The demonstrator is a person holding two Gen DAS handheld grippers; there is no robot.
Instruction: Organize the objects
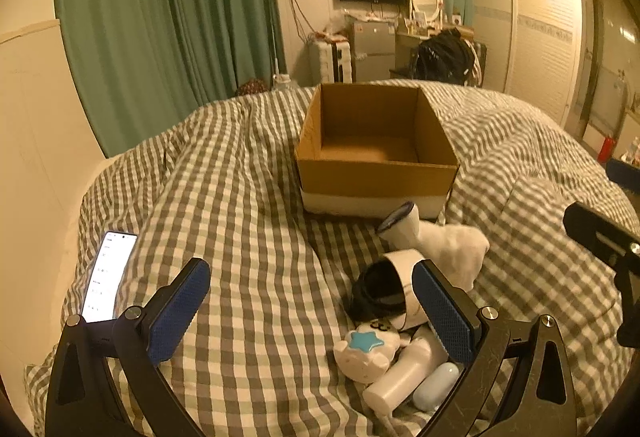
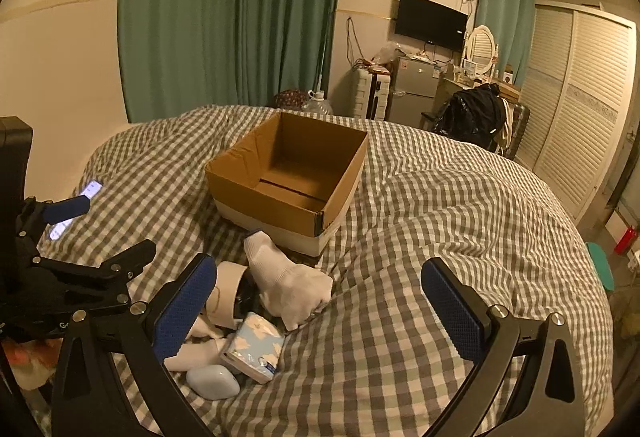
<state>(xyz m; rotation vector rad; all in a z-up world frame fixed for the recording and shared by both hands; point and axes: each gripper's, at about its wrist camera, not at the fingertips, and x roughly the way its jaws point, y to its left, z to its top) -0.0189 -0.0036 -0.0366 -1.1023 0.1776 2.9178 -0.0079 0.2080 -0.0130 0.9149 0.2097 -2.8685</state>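
An empty cardboard box [image 1: 376,173] [image 2: 280,205] stands open on the checked bedspread. In front of it lies a heap: a white sock [image 1: 452,245] [image 2: 292,285], a white roll of tape [image 1: 400,289] [image 2: 228,293], a white toy with a blue star [image 1: 366,349], a white hair-dryer-like device [image 1: 404,369], a pale oval case [image 1: 436,385] [image 2: 212,381] and a blue-flowered tissue pack [image 2: 254,345]. My left gripper [image 1: 312,309] is open, its right finger beside the tape roll. My right gripper [image 2: 320,305] is open over bare bedspread, right of the heap.
A lit phone [image 1: 108,277] [image 2: 76,209] lies on the bedspread at the left. Green curtains [image 1: 168,17], a fridge [image 1: 372,45], a wall television [image 2: 432,21] and a wardrobe [image 2: 580,97] stand beyond the bed. The left gripper's body [image 2: 60,277] shows at the right wrist view's left edge.
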